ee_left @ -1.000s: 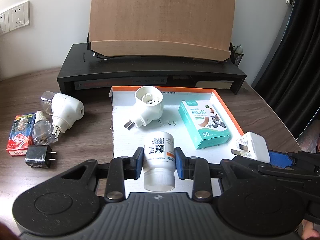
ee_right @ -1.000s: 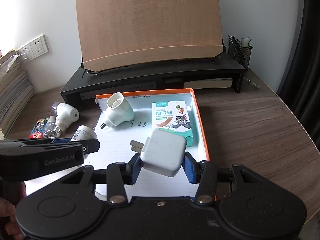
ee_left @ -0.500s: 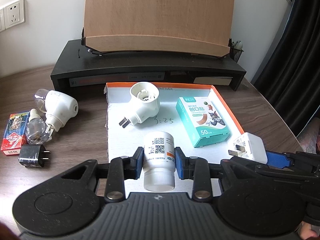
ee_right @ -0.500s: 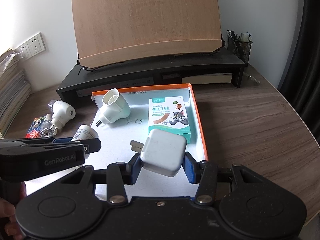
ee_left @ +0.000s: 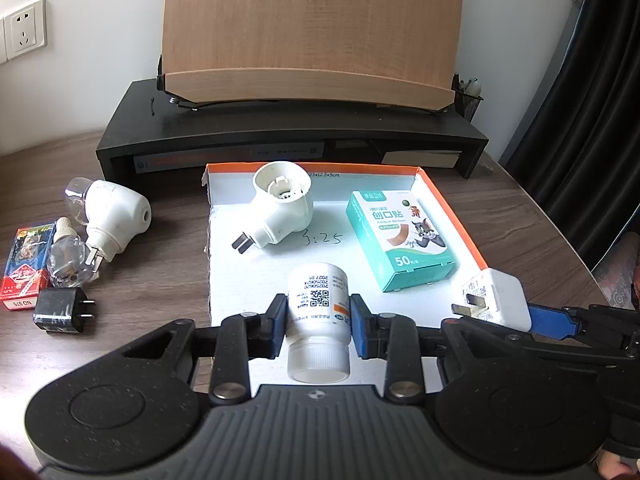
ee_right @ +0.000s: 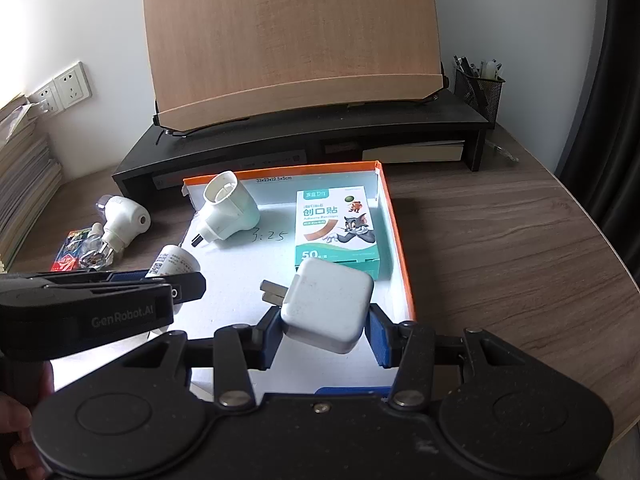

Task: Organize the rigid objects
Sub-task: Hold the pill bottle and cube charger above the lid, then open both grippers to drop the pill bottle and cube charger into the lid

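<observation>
Both our views have drawn nearer to the tray (ee_left: 452, 216) over the last second, the stand at the back sliding up each picture, while the two grasps look unchanged. Our left gripper (ee_left: 318, 320) has its fingers (ee_left: 276, 322) clenched on a white pill bottle (ee_left: 318, 312), held on its side with the cap toward the camera, above the near part of the tray. Our right gripper (ee_right: 324, 336) grips a white charger (ee_right: 326, 310) by its flat sides, prongs pointing left, over the tray's near right corner.

To set these down well, we judge it best to lower each onto bare tray floor before letting go: the bottle is round and will likely roll if dropped, so it should lie against something or stand upright. The charger is boxy and should sit flat beside the plaster box (ee_right: 336, 232).

Already in the tray lie a white plug-in heater (ee_left: 282, 210) and that teal box. Outside it, on the bench (ee_left: 160, 272) to the left, wait another heater (ee_left: 114, 212), a small clear bottle (ee_left: 66, 254), a red pack (ee_left: 24, 264) and a black plug (ee_left: 60, 314).
</observation>
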`<act>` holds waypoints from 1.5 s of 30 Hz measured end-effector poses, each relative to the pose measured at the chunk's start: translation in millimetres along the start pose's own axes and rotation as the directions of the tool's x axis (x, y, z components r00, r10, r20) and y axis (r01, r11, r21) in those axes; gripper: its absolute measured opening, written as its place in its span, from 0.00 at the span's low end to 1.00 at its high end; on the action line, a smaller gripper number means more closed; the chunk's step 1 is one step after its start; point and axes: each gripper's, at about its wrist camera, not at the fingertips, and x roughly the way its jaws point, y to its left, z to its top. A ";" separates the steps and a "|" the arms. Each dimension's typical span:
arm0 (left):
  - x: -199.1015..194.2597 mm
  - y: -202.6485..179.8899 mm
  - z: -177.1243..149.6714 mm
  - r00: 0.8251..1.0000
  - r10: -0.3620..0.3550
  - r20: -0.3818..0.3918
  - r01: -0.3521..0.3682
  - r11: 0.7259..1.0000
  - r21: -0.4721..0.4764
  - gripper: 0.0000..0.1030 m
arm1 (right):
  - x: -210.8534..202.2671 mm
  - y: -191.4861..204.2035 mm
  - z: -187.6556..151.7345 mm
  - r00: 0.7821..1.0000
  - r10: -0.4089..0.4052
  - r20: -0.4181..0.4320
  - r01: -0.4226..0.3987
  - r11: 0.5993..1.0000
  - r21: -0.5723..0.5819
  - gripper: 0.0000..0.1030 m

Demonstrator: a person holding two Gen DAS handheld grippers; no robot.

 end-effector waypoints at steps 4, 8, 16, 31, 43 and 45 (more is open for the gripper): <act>-0.3 0.1 -0.1 1.000 0.002 -0.001 -0.002 1.000 -0.002 0.32 | 0.1 -0.1 0.2 1.000 0.002 0.000 -0.002 1.000 -0.002 0.54; -0.6 -0.3 0.1 1.000 0.003 -0.002 -0.003 1.000 -0.001 0.32 | 0.3 0.2 0.1 1.000 0.002 -0.001 -0.002 1.000 -0.002 0.54; 0.0 0.7 0.2 1.000 0.001 -0.005 -0.001 1.000 -0.001 0.32 | 0.7 1.6 -0.3 1.000 0.002 -0.005 -0.002 1.000 -0.004 0.54; 5.3 -1.1 1.2 1.000 -0.002 -0.017 0.003 1.000 0.010 0.32 | 4.1 0.2 1.2 1.000 0.001 -0.016 -0.001 1.000 -0.003 0.54; 8.5 -0.7 2.1 1.000 -0.004 -0.024 0.004 1.000 0.011 0.32 | 9.2 0.0 1.8 1.000 0.004 -0.030 -0.004 1.000 -0.001 0.54; 8.9 -0.3 2.3 1.000 -0.005 -0.026 0.005 1.000 0.011 0.32 | 10.2 0.2 2.1 1.000 0.004 -0.031 -0.004 1.000 -0.001 0.54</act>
